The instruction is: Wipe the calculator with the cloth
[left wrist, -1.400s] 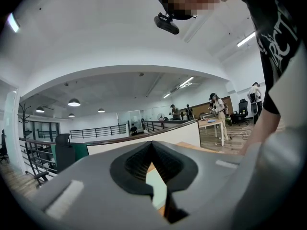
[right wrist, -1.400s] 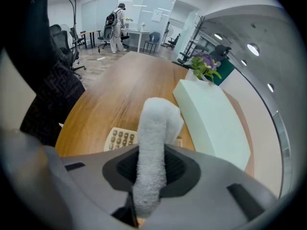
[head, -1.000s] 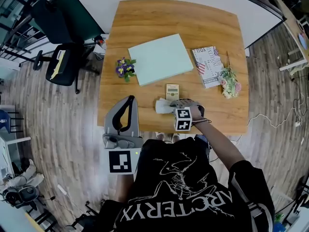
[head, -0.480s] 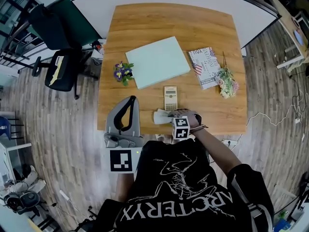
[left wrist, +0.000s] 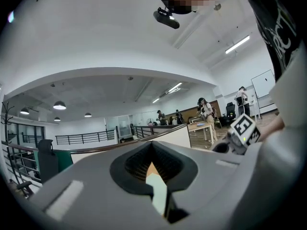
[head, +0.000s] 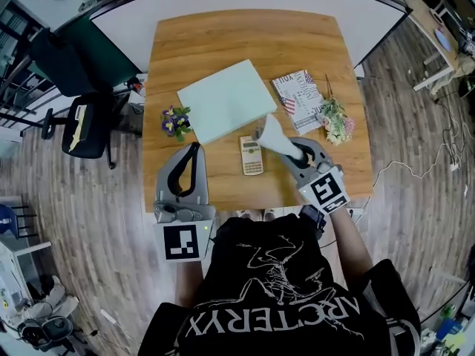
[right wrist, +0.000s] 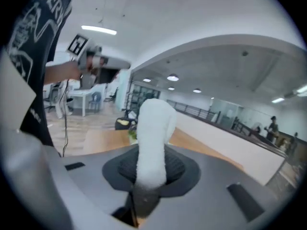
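The right gripper had its fingers clamped on the white cloth, which was raised just right of the calculator at the lower middle of the worktop. The cloth would best be lowered flat onto the keys and stroked lightly lengthwise, lest the calculator slide. The left gripper hung empty, fingers together. Half a second earlier the cloth had sat low, just below the calculator.

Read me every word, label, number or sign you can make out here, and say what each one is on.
"ARC'TERYX": white print, upside down in the head view, on the person's black shirt.
Booklet with a flag print: its lettering is too small to read.
Calculator: keys and label are too small to read.
Marker cubes: coded black and white squares, no words.
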The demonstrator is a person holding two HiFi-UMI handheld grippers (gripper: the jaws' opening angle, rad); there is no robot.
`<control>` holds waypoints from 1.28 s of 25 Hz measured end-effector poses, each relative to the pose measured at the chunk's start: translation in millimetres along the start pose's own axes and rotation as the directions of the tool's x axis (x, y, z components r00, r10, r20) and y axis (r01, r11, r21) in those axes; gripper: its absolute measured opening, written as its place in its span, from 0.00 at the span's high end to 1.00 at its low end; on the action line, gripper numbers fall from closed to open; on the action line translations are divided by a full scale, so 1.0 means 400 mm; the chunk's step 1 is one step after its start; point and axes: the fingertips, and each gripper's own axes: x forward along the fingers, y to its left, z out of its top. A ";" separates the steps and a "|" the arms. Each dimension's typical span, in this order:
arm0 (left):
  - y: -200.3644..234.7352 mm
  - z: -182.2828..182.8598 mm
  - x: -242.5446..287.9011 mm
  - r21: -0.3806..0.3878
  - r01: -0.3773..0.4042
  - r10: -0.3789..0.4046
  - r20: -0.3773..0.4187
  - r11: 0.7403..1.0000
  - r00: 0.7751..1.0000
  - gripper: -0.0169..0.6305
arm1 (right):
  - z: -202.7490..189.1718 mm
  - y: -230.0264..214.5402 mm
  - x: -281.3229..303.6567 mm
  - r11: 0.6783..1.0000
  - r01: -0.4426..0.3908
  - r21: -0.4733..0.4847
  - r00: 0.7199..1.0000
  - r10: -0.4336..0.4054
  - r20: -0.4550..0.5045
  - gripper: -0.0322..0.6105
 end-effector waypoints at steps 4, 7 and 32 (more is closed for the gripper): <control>-0.025 0.026 0.017 0.009 0.024 -0.024 0.024 1.000 0.999 0.96 | 0.125 -0.185 -0.194 0.962 0.222 0.159 0.951 -0.250 0.185 0.81; -0.035 0.041 0.023 0.016 0.031 -0.031 0.034 0.999 0.999 0.96 | 0.154 -0.252 -0.309 0.919 0.334 0.209 0.895 -0.379 0.234 0.81; -0.007 0.058 -0.015 -0.006 -0.023 0.023 0.075 1.000 0.997 0.96 | 0.284 -0.173 -0.298 0.920 0.318 0.229 0.848 -0.384 0.365 0.81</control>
